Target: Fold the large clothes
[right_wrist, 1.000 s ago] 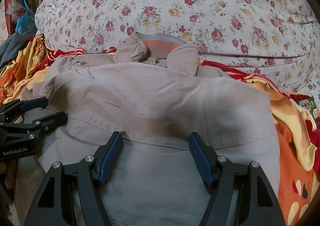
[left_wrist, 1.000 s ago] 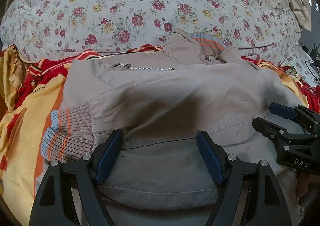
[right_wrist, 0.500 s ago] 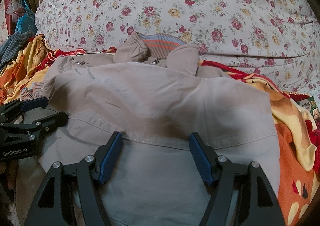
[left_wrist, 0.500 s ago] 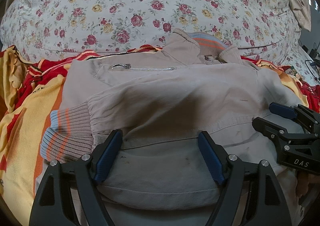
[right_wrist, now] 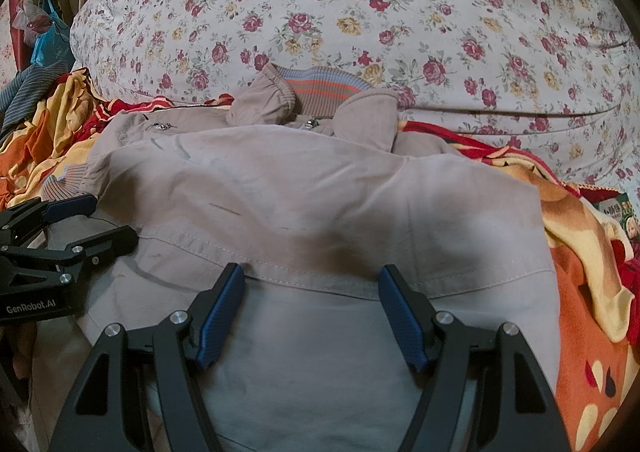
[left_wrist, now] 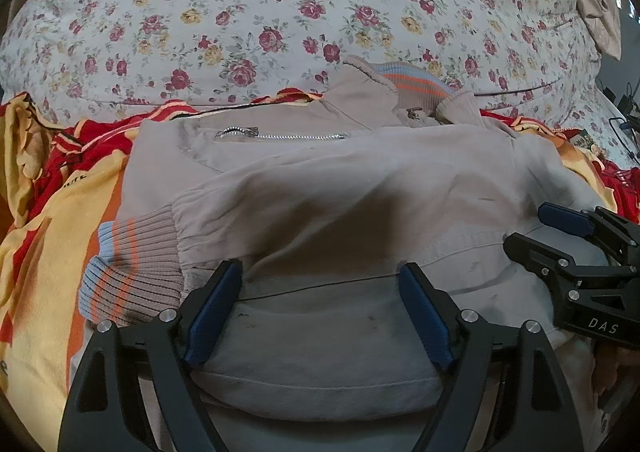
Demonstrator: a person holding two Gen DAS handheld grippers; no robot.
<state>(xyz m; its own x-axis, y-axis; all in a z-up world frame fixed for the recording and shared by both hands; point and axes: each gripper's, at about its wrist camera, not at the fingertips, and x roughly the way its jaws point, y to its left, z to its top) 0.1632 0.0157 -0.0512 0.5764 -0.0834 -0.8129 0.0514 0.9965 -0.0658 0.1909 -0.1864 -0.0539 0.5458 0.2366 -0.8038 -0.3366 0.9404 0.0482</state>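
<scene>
A beige jacket (left_wrist: 340, 187) lies partly folded on the bed, also in the right wrist view (right_wrist: 320, 191). Its ribbed striped cuff (left_wrist: 132, 276) lies at the left, its striped collar (left_wrist: 416, 81) at the far end, and a silver zipper (left_wrist: 288, 136) shows near the top. My left gripper (left_wrist: 320, 272) is open and empty, jaws wide over the near folded part. My right gripper (right_wrist: 312, 272) is open and empty over the jacket's seam. Each gripper shows in the other's view, the right one (left_wrist: 560, 236) and the left one (right_wrist: 80, 219).
A floral quilt (left_wrist: 280, 11) fills the back. A red, yellow and orange blanket (left_wrist: 48, 219) lies under the jacket on both sides (right_wrist: 592, 292). Bags and striped cloth (right_wrist: 36, 63) sit at the far left. Cables (left_wrist: 624, 119) lie at the far right.
</scene>
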